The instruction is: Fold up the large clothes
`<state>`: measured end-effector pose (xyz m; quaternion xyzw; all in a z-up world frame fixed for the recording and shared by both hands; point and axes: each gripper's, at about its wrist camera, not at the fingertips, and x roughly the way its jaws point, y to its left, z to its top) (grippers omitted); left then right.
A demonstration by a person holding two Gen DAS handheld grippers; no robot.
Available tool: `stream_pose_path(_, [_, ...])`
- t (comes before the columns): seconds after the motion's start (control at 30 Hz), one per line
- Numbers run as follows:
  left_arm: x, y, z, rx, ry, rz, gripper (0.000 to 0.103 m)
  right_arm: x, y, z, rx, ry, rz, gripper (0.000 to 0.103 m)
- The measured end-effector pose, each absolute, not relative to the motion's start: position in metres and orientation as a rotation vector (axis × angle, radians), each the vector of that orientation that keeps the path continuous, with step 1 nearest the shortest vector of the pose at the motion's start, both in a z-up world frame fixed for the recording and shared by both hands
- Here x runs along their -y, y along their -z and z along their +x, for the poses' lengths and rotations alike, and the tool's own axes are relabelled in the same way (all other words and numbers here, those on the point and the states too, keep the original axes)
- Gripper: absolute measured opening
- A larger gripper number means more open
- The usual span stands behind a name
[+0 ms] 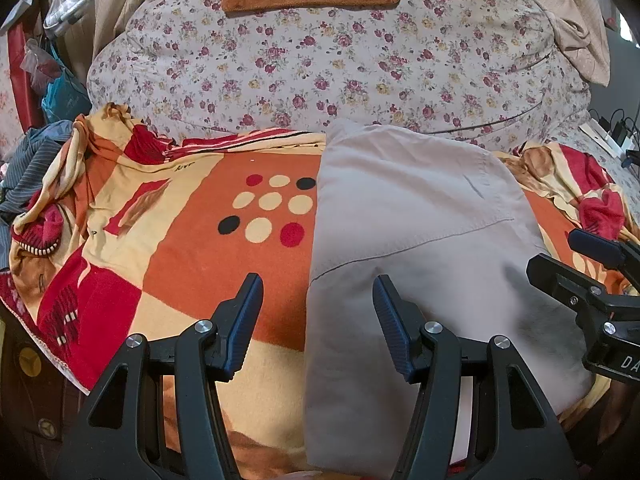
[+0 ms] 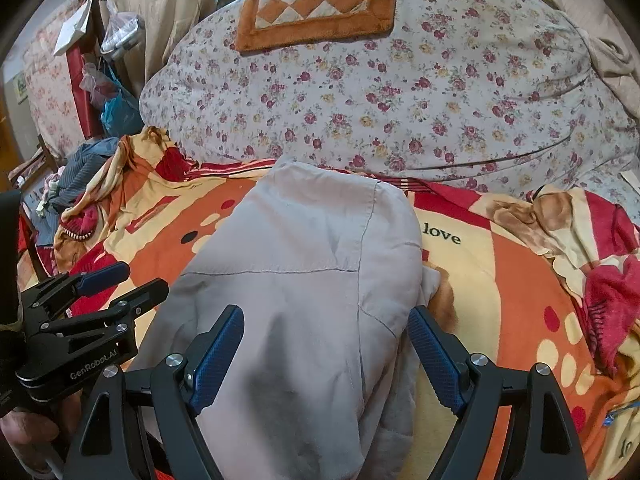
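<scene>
In the left wrist view, the left tool (image 1: pixel 318 294) hovers with its fingers apart and nothing between them, over the left edge of the folded beige garment (image 1: pixel 416 216), which lies on the orange patterned blanket (image 1: pixel 192 216) on the bed. In the right wrist view, the right tool (image 2: pixel 326 328) hangs above the garment's near part, fingers spread wide, gripping nothing; the floral quilt (image 2: pixel 400 96) lies beyond.
</scene>
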<state>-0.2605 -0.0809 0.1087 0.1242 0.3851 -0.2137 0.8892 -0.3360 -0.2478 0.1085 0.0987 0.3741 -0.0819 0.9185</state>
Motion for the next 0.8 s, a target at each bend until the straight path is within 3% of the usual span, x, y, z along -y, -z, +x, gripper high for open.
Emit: stream_pose_path(0.8, [0.0819, -0.107, -0.2532, -0.784, 0.454, 0.241, 0.057, 0.2476, -0.1029, -0.3302, -0.793, 0.169, 0.211, 0.082])
